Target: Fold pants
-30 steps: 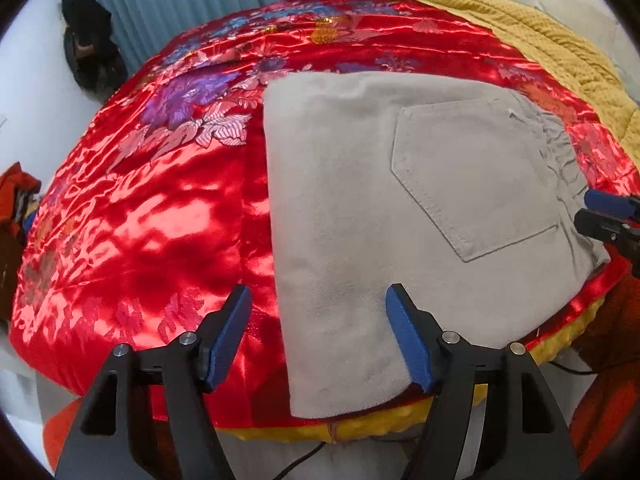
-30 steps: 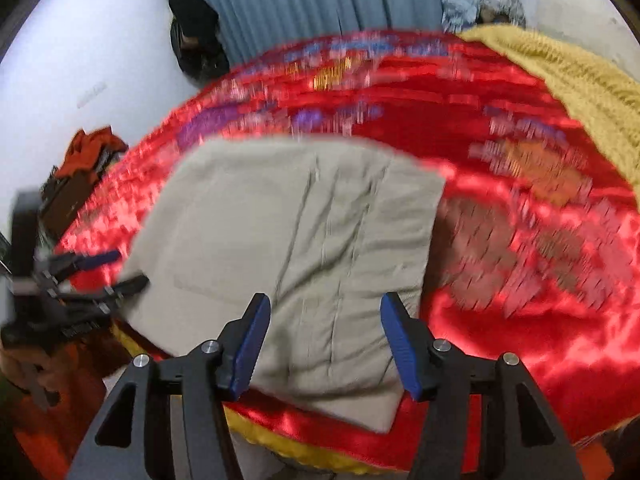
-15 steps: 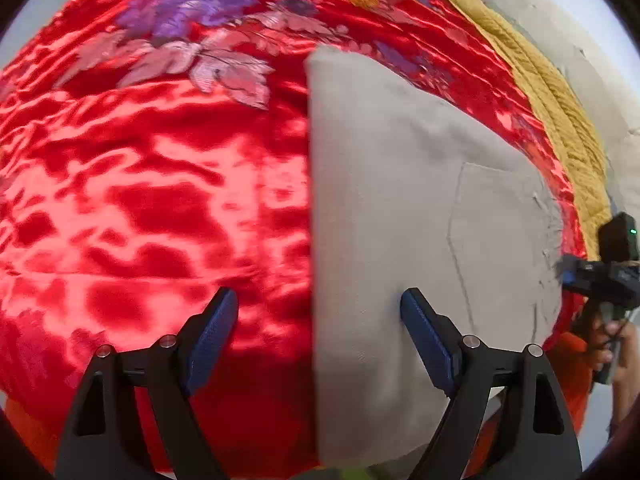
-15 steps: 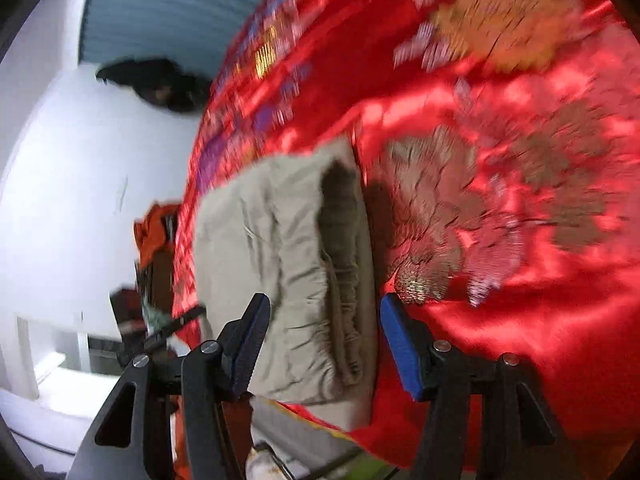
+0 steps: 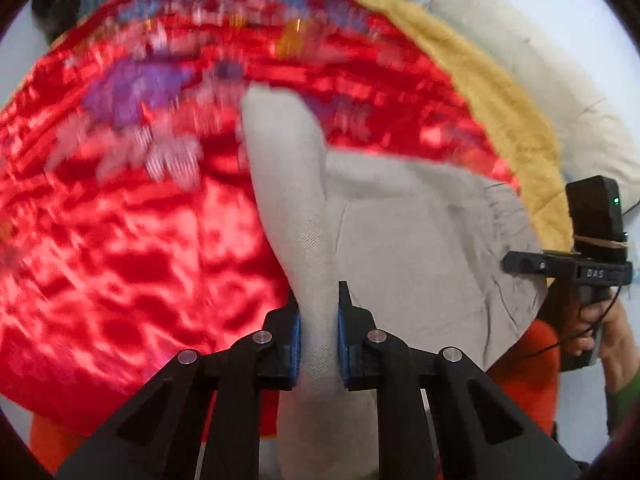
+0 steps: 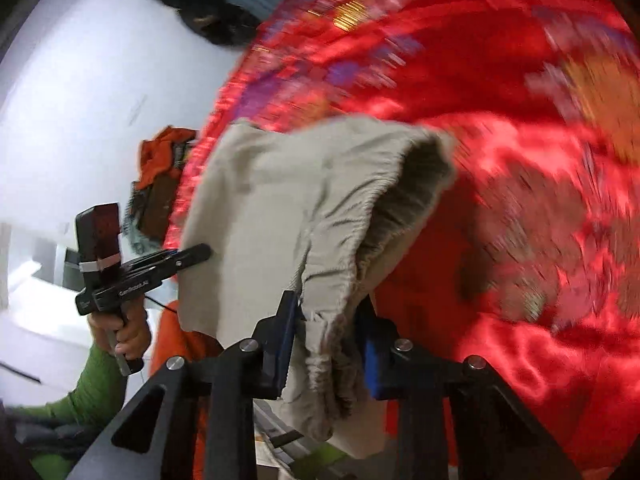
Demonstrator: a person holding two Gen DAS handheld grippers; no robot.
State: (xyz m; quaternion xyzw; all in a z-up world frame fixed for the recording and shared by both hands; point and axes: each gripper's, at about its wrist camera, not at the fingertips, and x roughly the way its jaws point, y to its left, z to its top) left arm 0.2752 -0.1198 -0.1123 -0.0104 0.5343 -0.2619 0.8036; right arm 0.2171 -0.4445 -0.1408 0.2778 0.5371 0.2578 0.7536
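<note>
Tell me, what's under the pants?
A shiny red flowered blanket lies under the pants. The part directly beneath the cloth is covered, so anything else there cannot be seen.

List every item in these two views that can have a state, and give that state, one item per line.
Pants: partly folded, near edge lifted off the bedspread, held at two places.
Left tongs: shut on a fold of the pants.
Right tongs: closing on the gathered waistband.
Red bedspread: spread flat under the pants.

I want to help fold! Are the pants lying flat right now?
No. The pants are bunched and lifted; the left gripper and right gripper pinch them.
</note>
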